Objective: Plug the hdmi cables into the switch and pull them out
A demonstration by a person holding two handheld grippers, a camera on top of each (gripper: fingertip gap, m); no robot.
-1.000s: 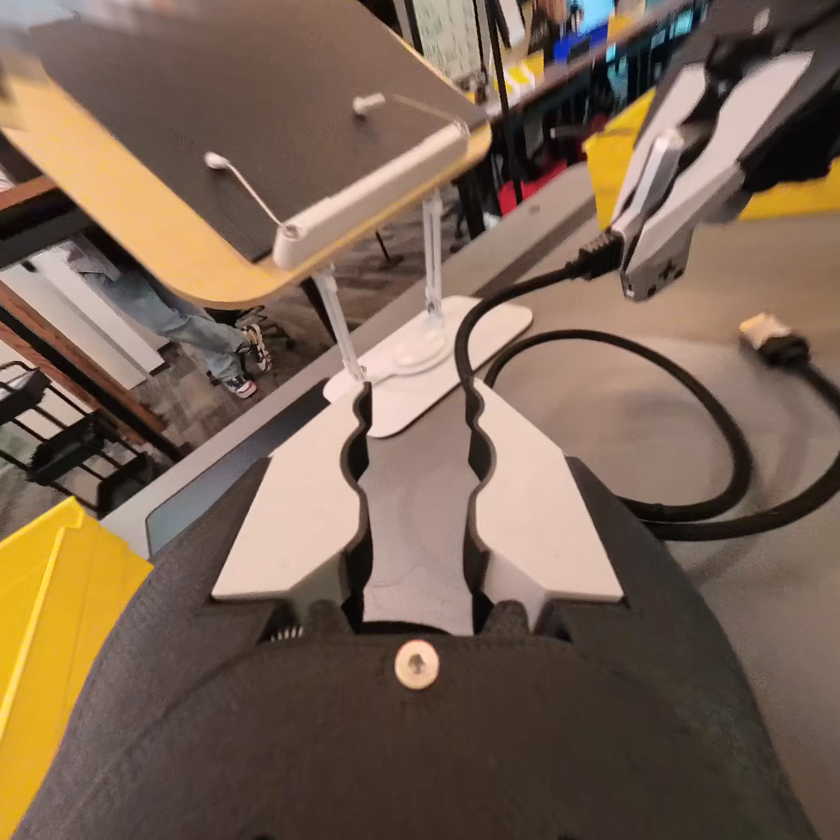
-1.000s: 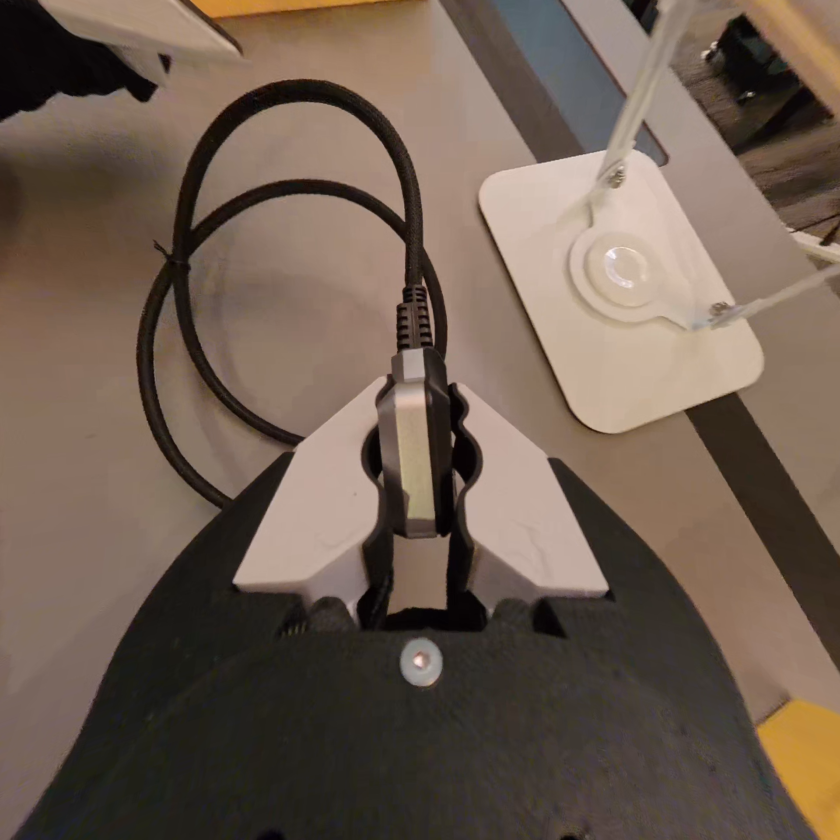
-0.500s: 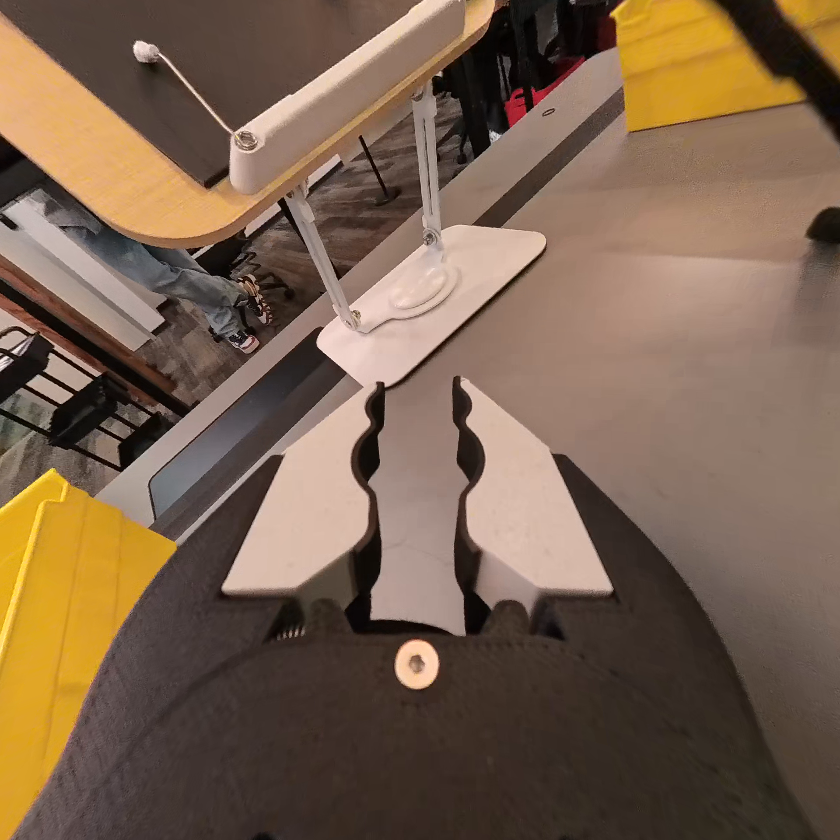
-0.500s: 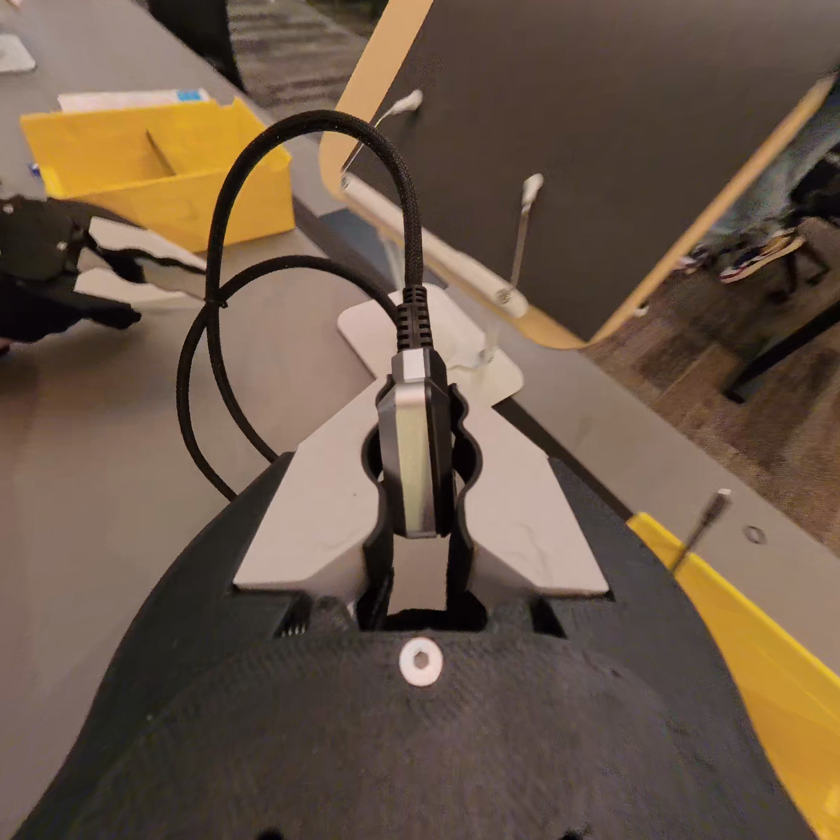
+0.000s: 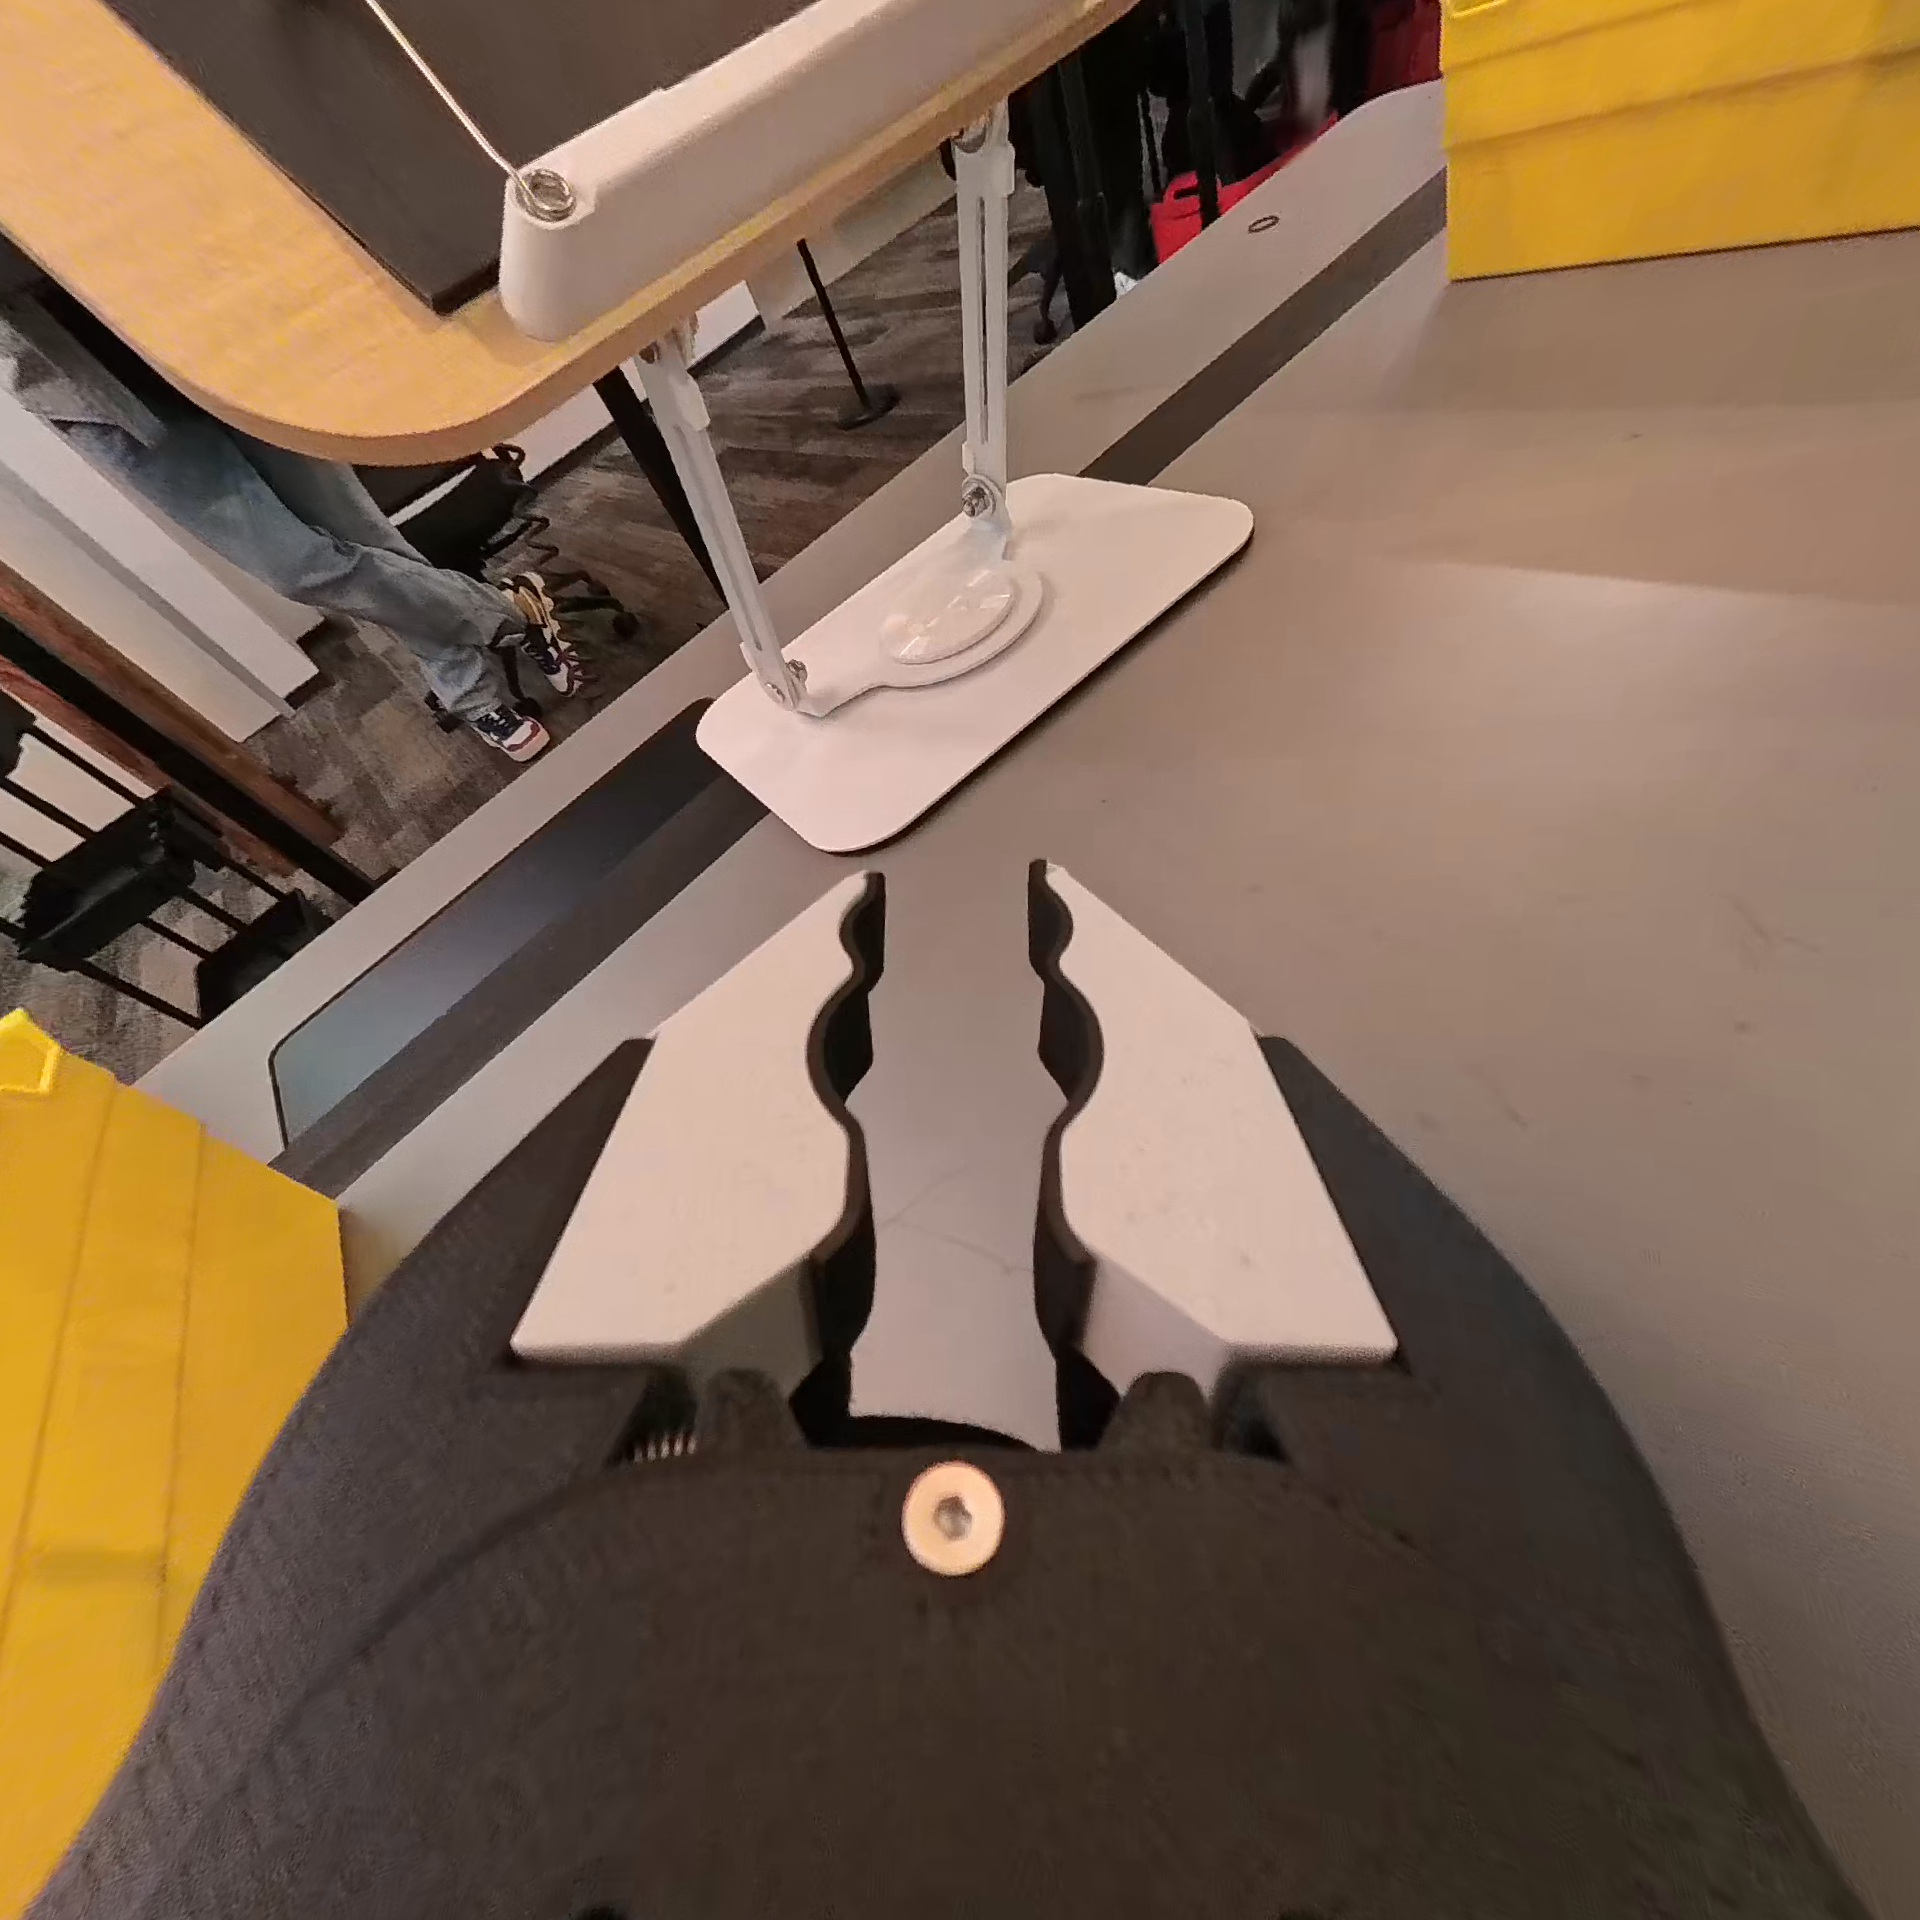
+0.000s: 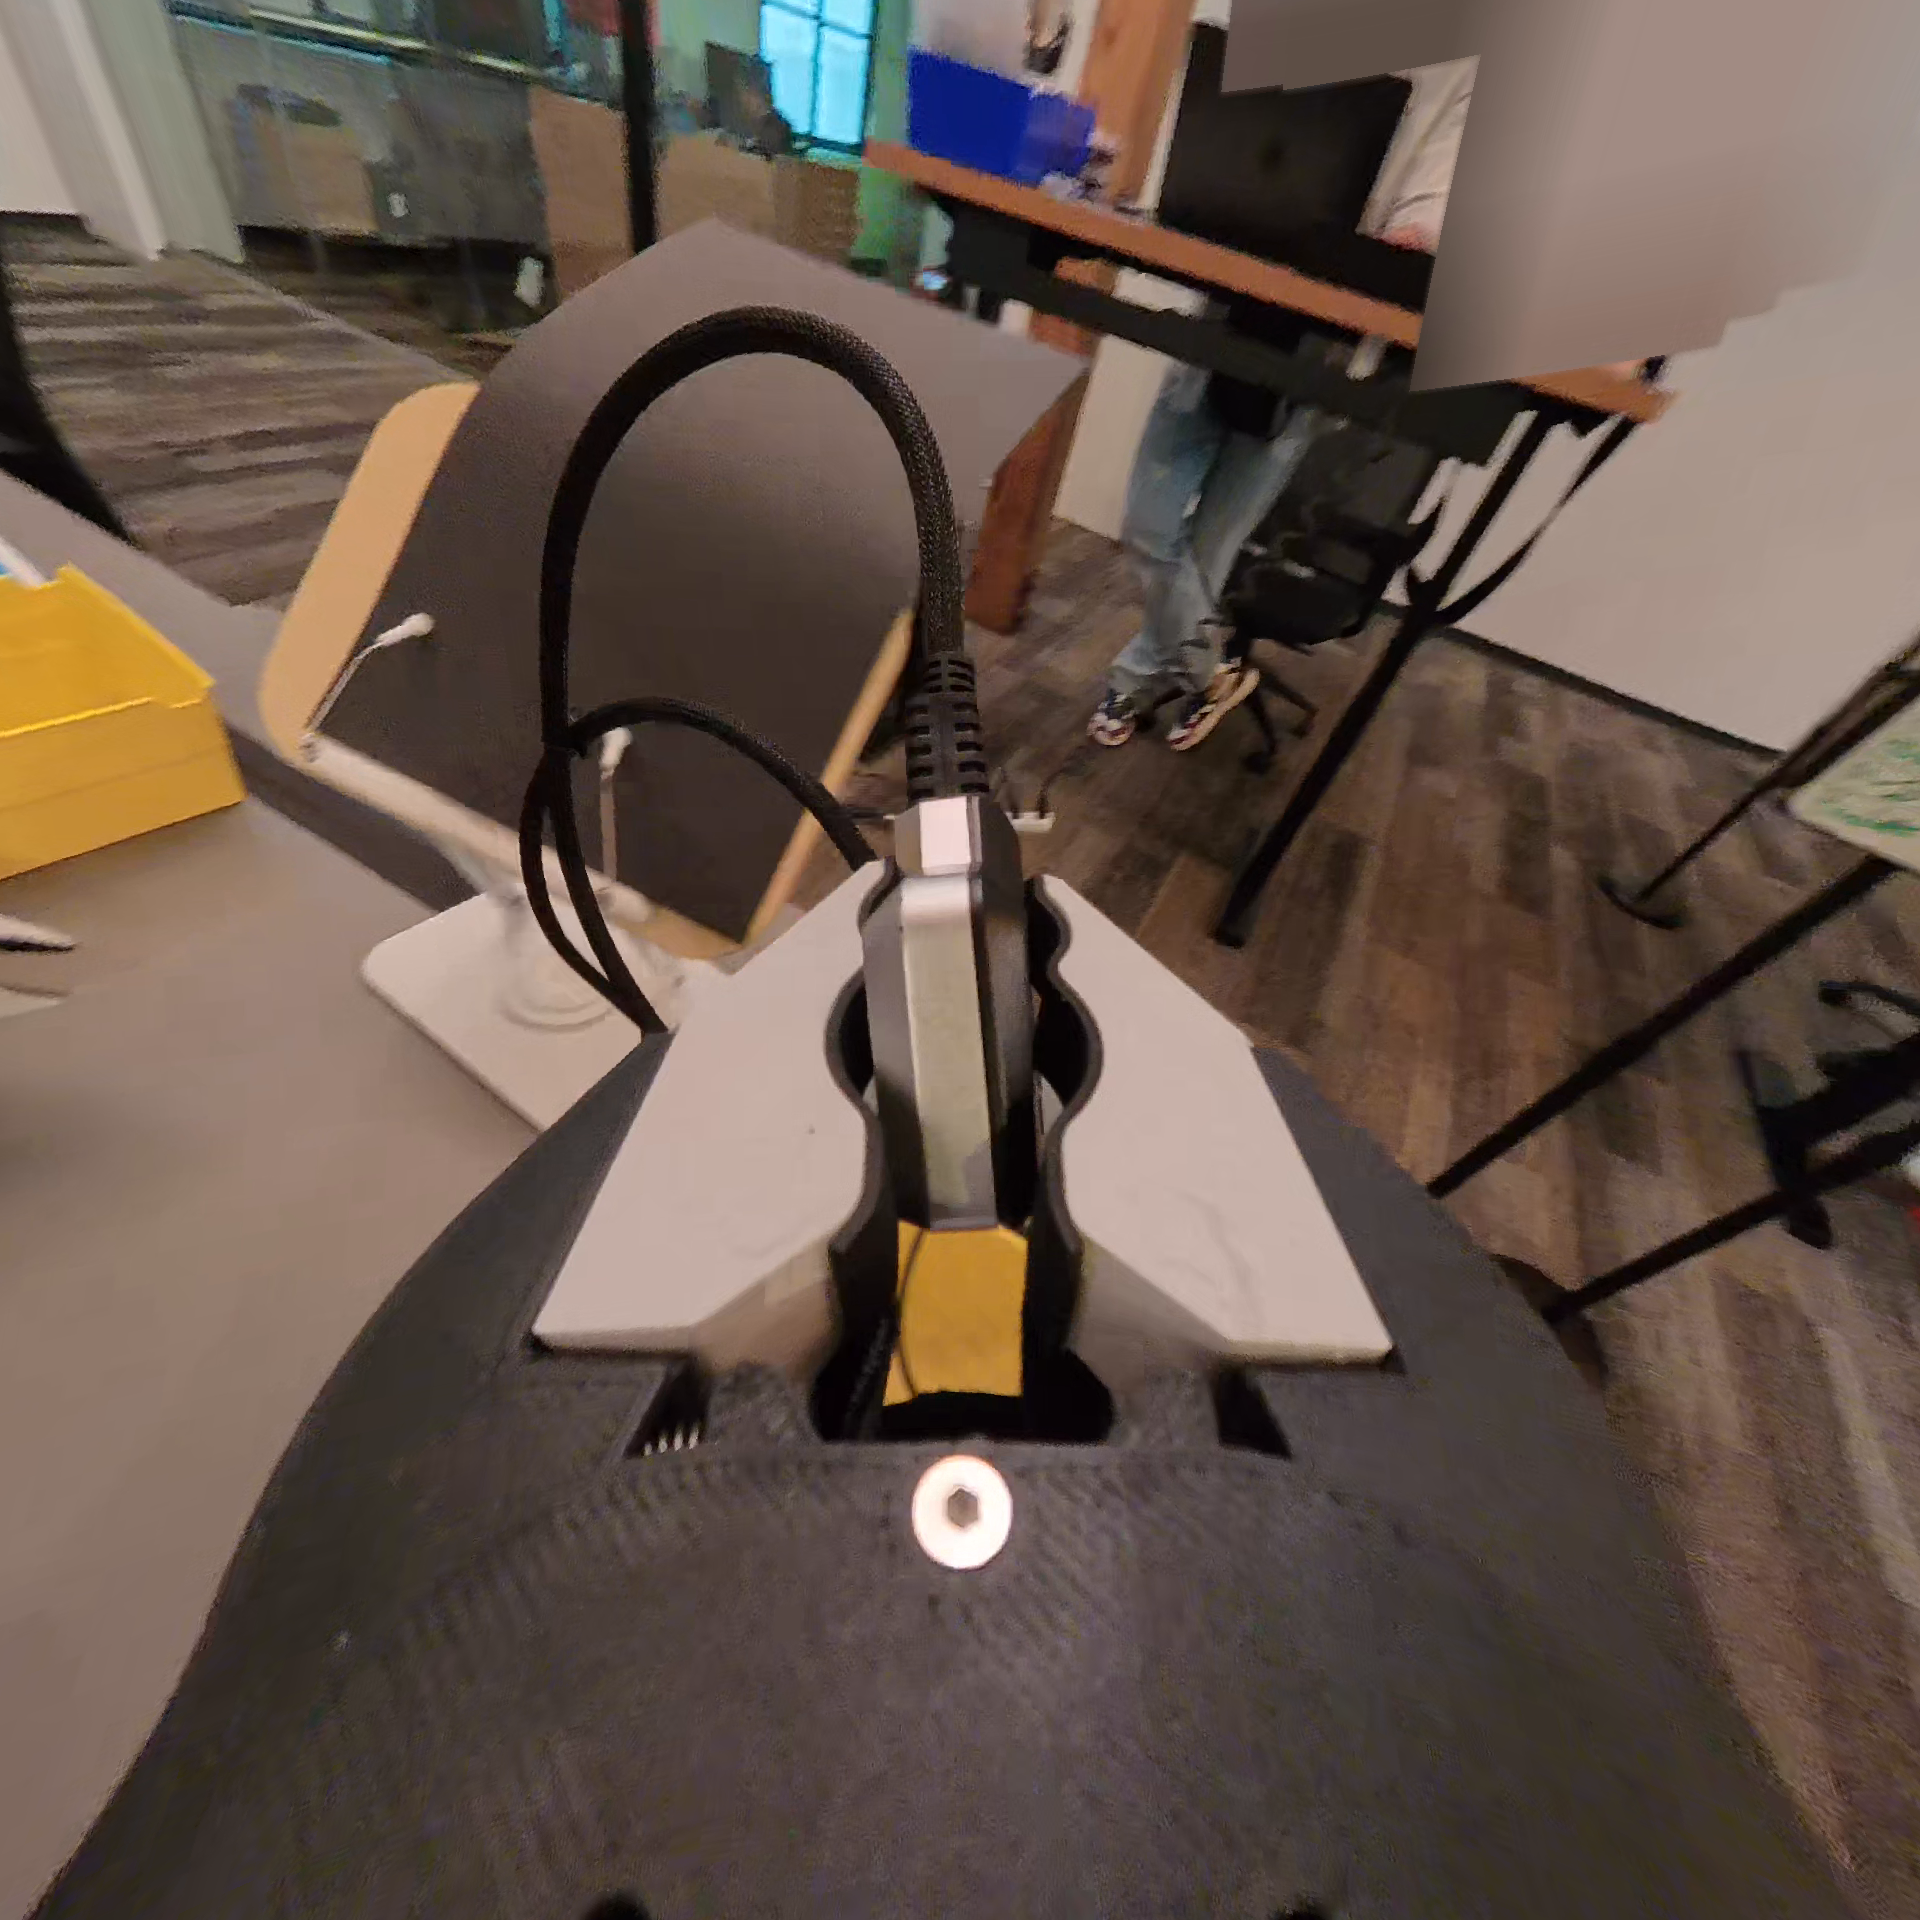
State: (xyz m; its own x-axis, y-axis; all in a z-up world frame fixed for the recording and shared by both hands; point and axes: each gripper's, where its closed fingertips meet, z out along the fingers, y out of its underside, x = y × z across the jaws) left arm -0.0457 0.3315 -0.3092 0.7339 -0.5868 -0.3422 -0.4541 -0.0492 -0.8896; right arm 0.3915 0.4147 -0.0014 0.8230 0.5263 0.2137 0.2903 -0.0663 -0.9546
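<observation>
1. My right gripper [image 6: 951, 914] is closed on the grey plug [image 6: 951, 1039] of an HDMI cable. The plug stands upright between the two fingers, with its cable end up and away from me. Its lower end sits deep in the gap, so I cannot tell what the connector tip looks like.
2. From the plug, the black braided cable [image 6: 748, 343] rises, bends over in a high arch to the left and comes down again. Lower down, a second loop of it passes behind the left finger.
3. Under the right gripper, through the gap, I see something yellow [image 6: 956, 1309]; I think it is a bin, but the view there is too narrow to be sure.
4. My left gripper [image 5: 956, 883] holds nothing. Its fingers are apart with a middle-size gap, and between them only the grey table [image 5: 1558, 831] shows.
5. Just beyond the left fingertips stands the white base plate [image 5: 831, 790] of a tilted stand. Two thin white legs rise from it to a wooden board [image 5: 260, 312] with a dark sheet on it.
6. A yellow bin [image 5: 135, 1351] is at the left edge of the left wrist view, and another yellow bin [image 5: 1662, 135] is at the far right corner of the table.
7. Beyond the table, a person in blue jeans [image 6: 1195, 540] stands on the dark wood floor near a desk.
8. I do not see the switch in either view.
</observation>
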